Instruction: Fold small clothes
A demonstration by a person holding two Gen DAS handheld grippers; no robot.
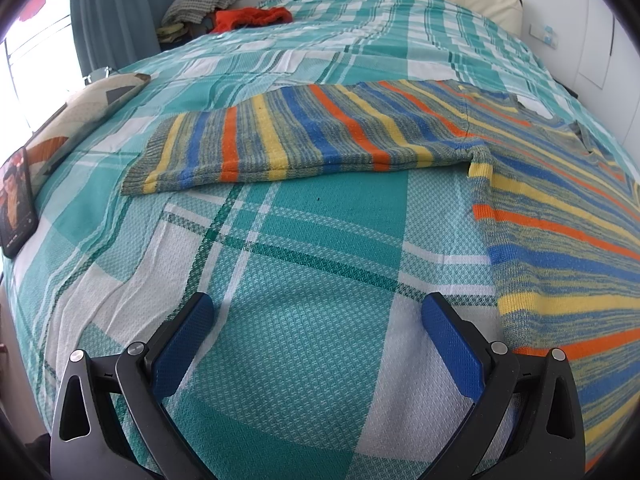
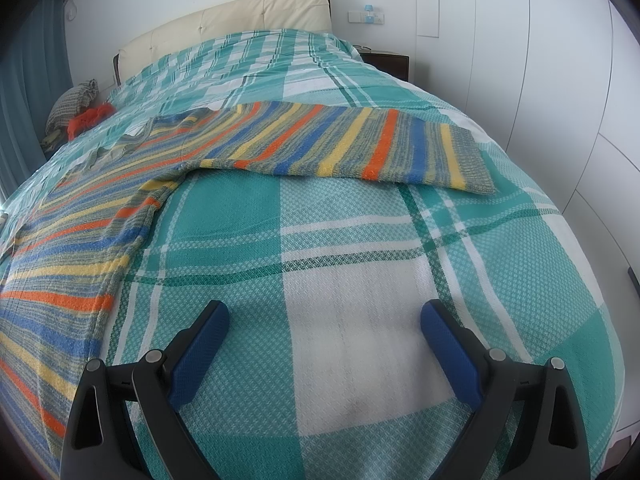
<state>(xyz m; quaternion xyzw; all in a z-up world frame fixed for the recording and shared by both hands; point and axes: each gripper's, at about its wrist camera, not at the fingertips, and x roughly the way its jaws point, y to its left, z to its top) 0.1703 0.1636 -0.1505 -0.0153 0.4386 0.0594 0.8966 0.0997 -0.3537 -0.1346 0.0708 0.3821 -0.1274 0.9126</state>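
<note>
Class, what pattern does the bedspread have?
Teal-and-white plaid bedspread, clearest in the right wrist view.

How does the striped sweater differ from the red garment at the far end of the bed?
The striped sweater is spread flat with both sleeves out; the red garment is bunched in a heap. The striped sweater carries orange, blue and yellow stripes; the red garment is one plain colour. The striped sweater lies mid-bed near the open left gripper and right gripper; the red garment sits by the headboard. Both rest on the plaid bedspread.

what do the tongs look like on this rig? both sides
Identical pair. Left tongs and right tongs: black linkage arms with triangular cutouts and silver pivot pins; fingers faced with textured blue pads. No cables, markings, hands or sleeves visible.
</note>
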